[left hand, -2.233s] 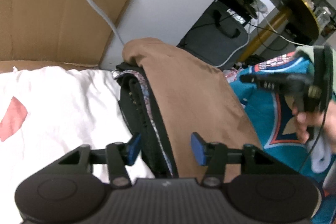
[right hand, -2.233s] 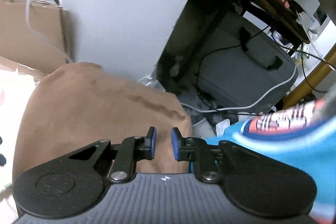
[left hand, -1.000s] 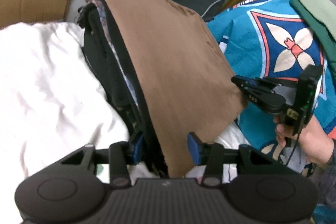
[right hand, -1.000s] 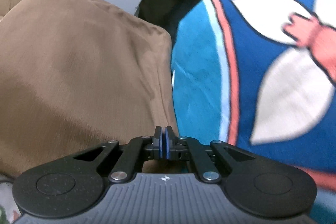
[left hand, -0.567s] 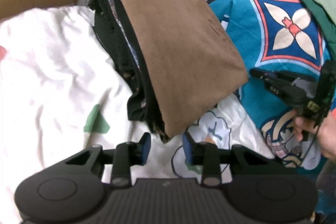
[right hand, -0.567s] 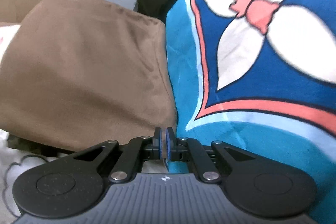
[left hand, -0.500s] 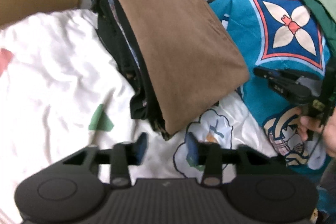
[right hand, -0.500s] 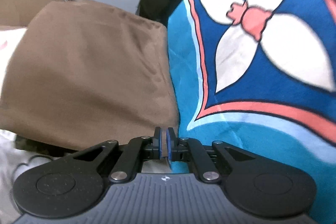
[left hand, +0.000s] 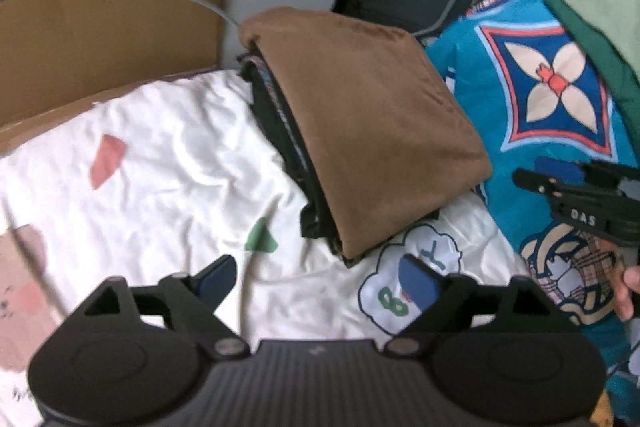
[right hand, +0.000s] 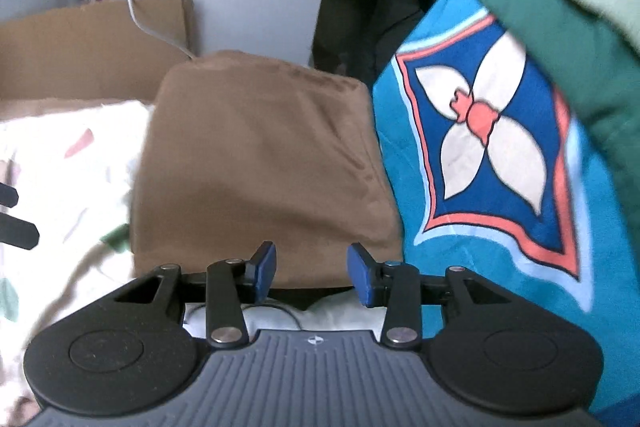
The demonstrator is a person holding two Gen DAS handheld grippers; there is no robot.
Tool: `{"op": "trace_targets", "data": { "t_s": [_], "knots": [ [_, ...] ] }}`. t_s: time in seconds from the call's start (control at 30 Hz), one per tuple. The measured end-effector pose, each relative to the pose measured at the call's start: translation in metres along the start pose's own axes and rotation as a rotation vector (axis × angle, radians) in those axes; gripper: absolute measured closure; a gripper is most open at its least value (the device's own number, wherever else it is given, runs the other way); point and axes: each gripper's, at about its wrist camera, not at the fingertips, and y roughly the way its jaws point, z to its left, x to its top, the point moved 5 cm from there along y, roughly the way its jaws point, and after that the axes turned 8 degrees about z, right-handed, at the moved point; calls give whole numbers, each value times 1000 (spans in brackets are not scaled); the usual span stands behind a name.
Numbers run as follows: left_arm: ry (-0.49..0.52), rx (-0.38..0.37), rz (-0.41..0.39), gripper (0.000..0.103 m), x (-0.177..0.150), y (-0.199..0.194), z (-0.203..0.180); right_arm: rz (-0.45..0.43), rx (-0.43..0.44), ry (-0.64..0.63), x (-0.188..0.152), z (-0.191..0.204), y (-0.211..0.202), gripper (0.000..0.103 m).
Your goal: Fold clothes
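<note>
Now, from the left wrist view, the left gripper (left hand: 316, 279) hangs over the white bed sheet (left hand: 160, 163) with its blue fingers (left hand: 218, 277) spread wide, holding nothing and touching nothing. Just beyond them lies the stack of folded clothes (left hand: 280, 131), dark pieces underneath and a brown garment (left hand: 372, 131) folded on top. On the sheet, near the right finger, a cloud-shaped print shows the letters "B" and "Y"; the rest is hidden. To the right is a teal printed blanket (left hand: 500, 99) with a flower pattern, and a green garment (left hand: 592, 11) lies over its far edge. At the right border the other tool is seen from the side, with "DAS" written in white on its black body and a hand (left hand: 628, 291) under it. A cardboard box (left hand: 104, 39) stands behind the bed.

From the right wrist view, the right gripper (right hand: 312, 273) also has its fingers (right hand: 264, 269) well apart and empty, just in front of the near edge of the brown garment (right hand: 256, 167), not touching it as far as I can see. The teal printed blanket (right hand: 460, 227) rises beside it on the right.
</note>
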Motion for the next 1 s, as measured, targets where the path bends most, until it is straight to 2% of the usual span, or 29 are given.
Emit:
{"op": "trace_targets", "data": {
  "t_s": [0.07, 0.27, 0.5, 0.57, 0.63, 0.77, 1.0],
  "knots": [
    [-39, 16, -6, 12, -4, -17, 4, -3, 25, 22, 5, 3, -13, 51],
    [-171, 70, -18, 9, -22, -71, 23, -16, 108, 123, 12, 12, -71, 48],
    [-184, 148, -83, 4, -51, -150, 32, -22, 202, 105, 15, 42, -142, 34],
    [-175, 153, -104, 2, -59, -172, 34, -19, 229, 88, 18, 52, -159, 25],
    [-164, 162, -125, 1, -67, -190, 36, -27, 259, 75, 21, 62, -178, 21],
    [-176, 177, -163, 1, -88, -225, 41, -46, 307, 52, 24, 77, -217, 15],
    [-251, 202, -257, 1, -137, -282, 51, -42, 392, 44, 18, 94, -263, 13]
  ]
}}
